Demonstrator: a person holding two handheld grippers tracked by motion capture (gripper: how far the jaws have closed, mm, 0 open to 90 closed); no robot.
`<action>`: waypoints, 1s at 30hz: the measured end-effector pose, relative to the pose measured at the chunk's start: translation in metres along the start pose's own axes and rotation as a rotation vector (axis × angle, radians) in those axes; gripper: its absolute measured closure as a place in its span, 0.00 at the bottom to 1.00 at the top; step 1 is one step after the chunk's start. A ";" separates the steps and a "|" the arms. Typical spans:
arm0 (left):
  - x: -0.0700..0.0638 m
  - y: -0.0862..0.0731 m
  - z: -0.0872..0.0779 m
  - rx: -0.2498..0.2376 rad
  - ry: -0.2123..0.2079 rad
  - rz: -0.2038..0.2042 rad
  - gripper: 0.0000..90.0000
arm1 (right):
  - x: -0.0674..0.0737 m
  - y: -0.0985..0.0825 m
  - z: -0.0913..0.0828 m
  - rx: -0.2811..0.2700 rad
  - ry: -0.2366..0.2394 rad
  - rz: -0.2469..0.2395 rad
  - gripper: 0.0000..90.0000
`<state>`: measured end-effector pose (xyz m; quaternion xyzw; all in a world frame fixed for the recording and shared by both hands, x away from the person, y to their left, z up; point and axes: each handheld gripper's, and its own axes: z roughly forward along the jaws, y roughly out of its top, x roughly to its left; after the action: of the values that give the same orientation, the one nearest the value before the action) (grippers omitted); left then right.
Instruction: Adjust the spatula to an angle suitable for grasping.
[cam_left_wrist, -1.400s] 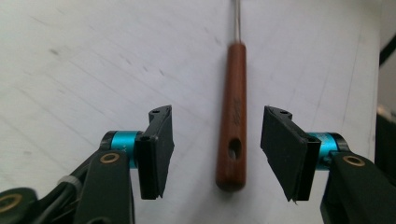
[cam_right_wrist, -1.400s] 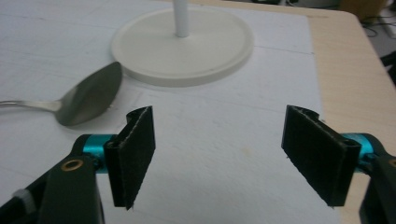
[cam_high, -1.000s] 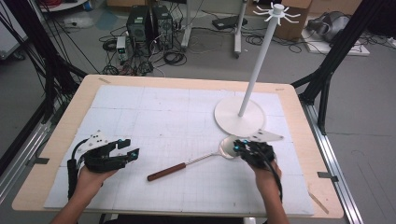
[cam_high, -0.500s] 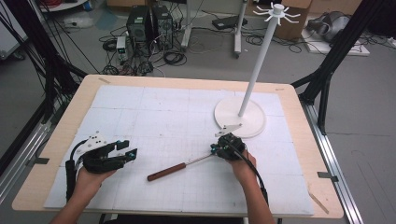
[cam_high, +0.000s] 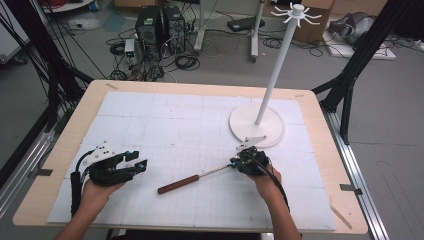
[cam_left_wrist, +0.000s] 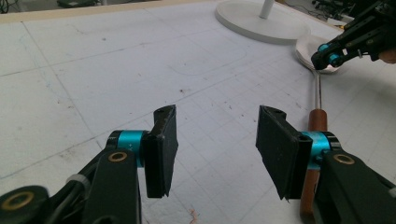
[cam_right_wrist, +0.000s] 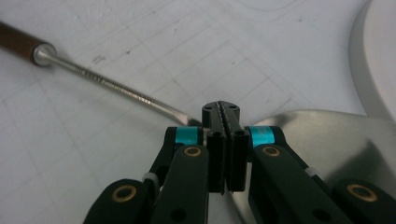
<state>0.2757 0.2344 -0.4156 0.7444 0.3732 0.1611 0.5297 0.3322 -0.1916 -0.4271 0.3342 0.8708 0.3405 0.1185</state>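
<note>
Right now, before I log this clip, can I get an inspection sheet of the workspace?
Surface: white gridded mat on a wooden table, a few faint marks.
Job's things: spatula lying flat, wooden handle toward the left gripper; white stand upright at the far right.
Clutter: nothing seen.
Grippers: left gripper jaws apart, nothing between them; right gripper jaws together, over the spatula's blade end, whether they pinch it I cannot tell.
Cables: one trails from each gripper.
Surroundings: computer boxes and cable tangles on the floor beyond the table.
</note>
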 end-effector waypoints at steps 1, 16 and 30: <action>0.000 0.000 0.000 -0.002 -0.001 -0.001 0.54 | 0.000 0.002 0.002 -0.010 0.003 0.004 0.99; 0.000 0.000 0.000 0.008 0.001 0.003 0.54 | 0.000 0.003 0.009 0.070 0.039 0.035 1.00; -0.008 -0.001 0.000 0.026 -0.067 0.047 0.74 | 0.016 -0.024 -0.018 -0.008 -0.002 0.043 0.98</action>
<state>0.2696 0.2291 -0.4153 0.7648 0.3397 0.1438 0.5281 0.3002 -0.2040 -0.4296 0.3527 0.8620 0.3460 0.1133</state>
